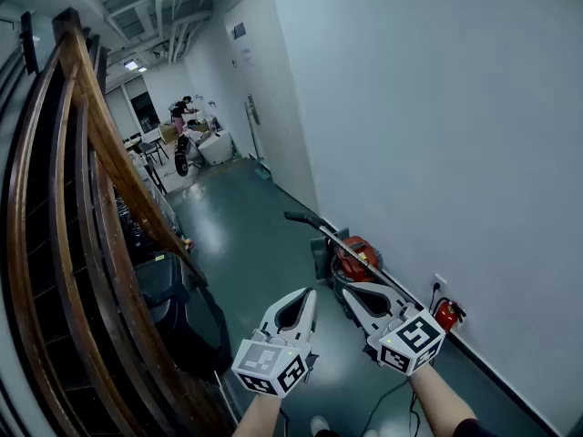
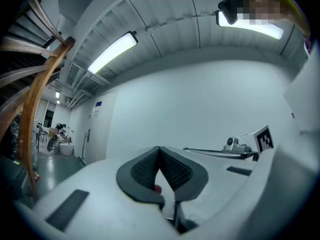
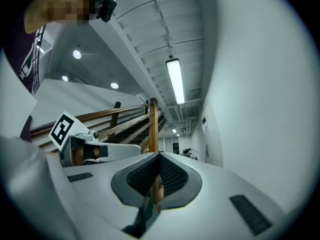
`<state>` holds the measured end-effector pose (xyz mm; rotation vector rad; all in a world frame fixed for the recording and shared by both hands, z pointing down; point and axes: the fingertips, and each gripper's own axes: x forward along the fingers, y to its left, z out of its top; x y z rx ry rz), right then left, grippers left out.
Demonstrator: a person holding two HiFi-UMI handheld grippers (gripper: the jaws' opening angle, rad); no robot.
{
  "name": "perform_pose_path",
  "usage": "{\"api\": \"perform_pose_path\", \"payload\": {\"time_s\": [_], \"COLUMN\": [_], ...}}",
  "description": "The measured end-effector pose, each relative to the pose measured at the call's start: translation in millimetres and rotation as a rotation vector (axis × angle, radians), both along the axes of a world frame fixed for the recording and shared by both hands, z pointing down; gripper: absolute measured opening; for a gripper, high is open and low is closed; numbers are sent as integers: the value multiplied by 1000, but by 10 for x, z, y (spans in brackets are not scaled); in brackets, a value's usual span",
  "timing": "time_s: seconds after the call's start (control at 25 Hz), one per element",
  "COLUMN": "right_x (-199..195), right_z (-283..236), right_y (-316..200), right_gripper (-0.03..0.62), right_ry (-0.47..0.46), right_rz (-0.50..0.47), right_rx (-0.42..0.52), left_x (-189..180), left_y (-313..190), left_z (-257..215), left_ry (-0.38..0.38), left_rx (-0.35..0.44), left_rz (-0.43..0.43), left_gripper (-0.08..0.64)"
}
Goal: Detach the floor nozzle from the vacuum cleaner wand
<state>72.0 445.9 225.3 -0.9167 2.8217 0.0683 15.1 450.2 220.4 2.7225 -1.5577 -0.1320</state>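
Observation:
In the head view a red canister vacuum cleaner (image 1: pixel 357 259) stands on the floor against the right wall. Its wand (image 1: pixel 344 244) slants up to a black handle (image 1: pixel 302 217). The floor nozzle is hidden from me. My left gripper (image 1: pixel 311 292) and right gripper (image 1: pixel 346 289) are held side by side in front of me, a little short of the vacuum, both shut and empty. In the left gripper view the left gripper (image 2: pixel 159 149) has its tips together against the bare wall. In the right gripper view the right gripper (image 3: pixel 159 155) is shut too, aimed down the corridor.
A wooden stair railing (image 1: pixel 86 198) curves along the left. A black bin (image 1: pixel 178 309) stands under it. A red fire extinguisher (image 1: pixel 446 313) sits by the right wall with a cable (image 1: pixel 387 401) on the green floor. Far down the corridor are a person (image 1: pixel 181 110) and clutter.

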Motion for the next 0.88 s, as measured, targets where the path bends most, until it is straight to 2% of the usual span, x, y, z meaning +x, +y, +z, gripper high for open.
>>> {"api": "perform_pose_path", "payload": {"time_s": [0.48,0.64,0.88], "right_x": [191,143,-117], "right_z": [218,293,400], "right_y": [-39,-249,-736], "right_gripper": [17,17,17], "right_ry": [-7,-24,-1], "right_rz": [-9,-20,-28], "right_rx": [-50,-72,-83], "left_x": [197,122,-130], "left_y": [-15,-232,-770], "left_z": [263,355,442], "left_ry": [-6,-9,-7], "left_rx": [-53,-66,-85], "left_rz": [-7,-14,-18], "left_gripper": [3,3,3]}}
